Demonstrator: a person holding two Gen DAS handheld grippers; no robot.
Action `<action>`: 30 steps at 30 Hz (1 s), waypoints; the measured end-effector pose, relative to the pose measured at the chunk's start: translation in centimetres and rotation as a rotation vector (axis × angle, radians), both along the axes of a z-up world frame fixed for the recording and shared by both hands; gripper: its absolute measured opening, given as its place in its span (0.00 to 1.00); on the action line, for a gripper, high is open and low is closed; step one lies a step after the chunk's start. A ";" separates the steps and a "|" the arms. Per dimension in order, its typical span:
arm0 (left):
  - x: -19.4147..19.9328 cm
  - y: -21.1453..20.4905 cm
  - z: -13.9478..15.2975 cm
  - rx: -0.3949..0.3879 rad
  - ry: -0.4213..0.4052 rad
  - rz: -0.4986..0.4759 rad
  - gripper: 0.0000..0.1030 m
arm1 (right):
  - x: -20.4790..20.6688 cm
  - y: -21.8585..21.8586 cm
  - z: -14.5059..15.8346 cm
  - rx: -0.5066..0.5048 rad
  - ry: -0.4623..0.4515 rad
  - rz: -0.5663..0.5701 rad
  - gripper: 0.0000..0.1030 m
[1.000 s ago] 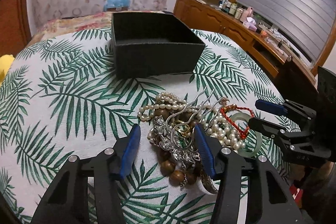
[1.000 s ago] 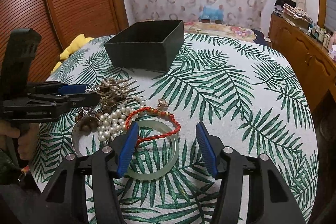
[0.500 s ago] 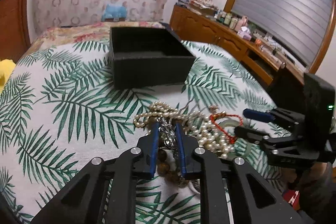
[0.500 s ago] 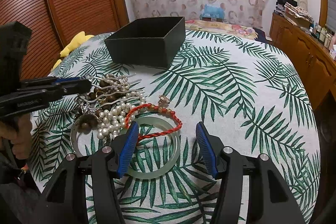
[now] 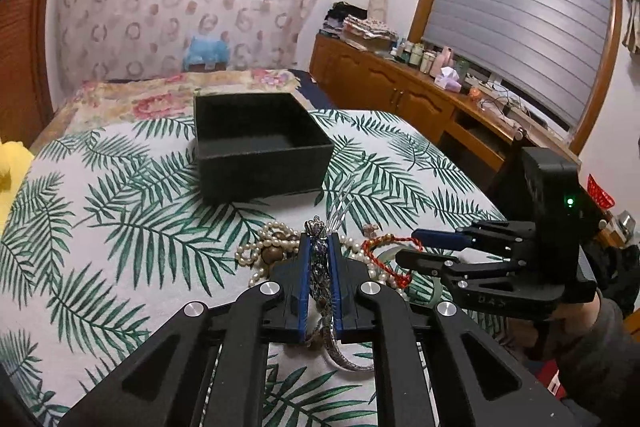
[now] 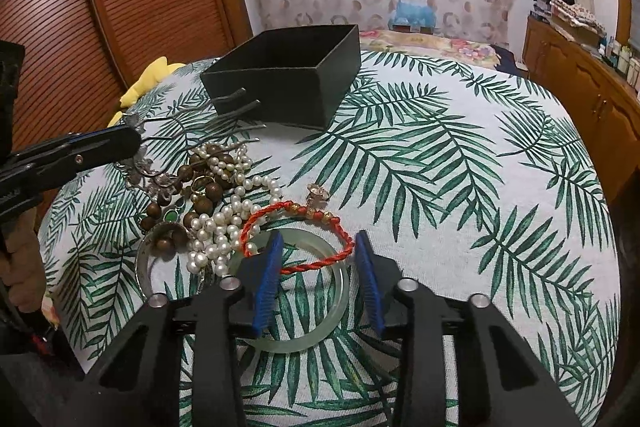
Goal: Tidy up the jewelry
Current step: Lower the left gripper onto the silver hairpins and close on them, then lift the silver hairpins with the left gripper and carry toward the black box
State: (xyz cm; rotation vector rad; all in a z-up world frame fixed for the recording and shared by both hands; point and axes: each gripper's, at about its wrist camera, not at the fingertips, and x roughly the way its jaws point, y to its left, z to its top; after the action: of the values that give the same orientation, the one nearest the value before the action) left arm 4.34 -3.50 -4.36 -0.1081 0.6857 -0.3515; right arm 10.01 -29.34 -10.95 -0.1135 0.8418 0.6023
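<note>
My left gripper (image 5: 319, 247) is shut on a silver hair comb (image 5: 320, 267) and holds it above the jewelry pile; its prongs (image 6: 224, 135) stick out toward the box. The pile holds pearl strands (image 6: 228, 219), brown wooden beads (image 6: 204, 193), a red cord bracelet (image 6: 316, 255) and a pale jade bangle (image 6: 320, 327). My right gripper (image 6: 318, 267) is open, low over the jade bangle and red bracelet. An open black box (image 5: 256, 147) stands behind the pile; it also shows in the right wrist view (image 6: 296, 83).
The round table wears a palm-leaf cloth (image 6: 460, 187). A yellow soft thing (image 6: 148, 83) lies at the far left edge. A wooden cabinet (image 5: 420, 99) with bottles runs along the right wall. A bed (image 5: 160, 95) stands behind the table.
My left gripper closed on the silver hair comb and lifted it off the pile. My right gripper moved forward and lower over the bangle, its jaws narrower.
</note>
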 end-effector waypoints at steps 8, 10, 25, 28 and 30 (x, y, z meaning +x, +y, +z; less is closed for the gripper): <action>-0.1 0.8 0.8 -0.004 -0.016 0.007 0.07 | -0.3 0.1 0.6 -0.010 -0.032 0.004 0.06; -0.1 1.0 1.0 -0.008 -0.019 0.008 0.07 | -0.3 0.0 0.9 -0.011 -0.042 0.005 0.04; 0.3 3.3 1.2 0.053 0.026 0.016 0.07 | -0.8 0.1 2.1 -0.021 -0.088 0.012 0.04; 0.2 4.4 0.6 0.063 0.044 0.039 0.07 | -0.7 0.1 1.9 -0.024 -0.085 0.008 0.04; 0.0 4.9 0.4 0.068 0.049 0.047 0.07 | -0.6 0.2 1.9 -0.023 -0.086 0.007 0.04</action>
State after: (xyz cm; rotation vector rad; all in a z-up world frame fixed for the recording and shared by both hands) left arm 4.29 1.40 -3.93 -0.0682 0.7421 -0.2814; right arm 9.38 -29.13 -9.08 -0.1625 0.7651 0.5908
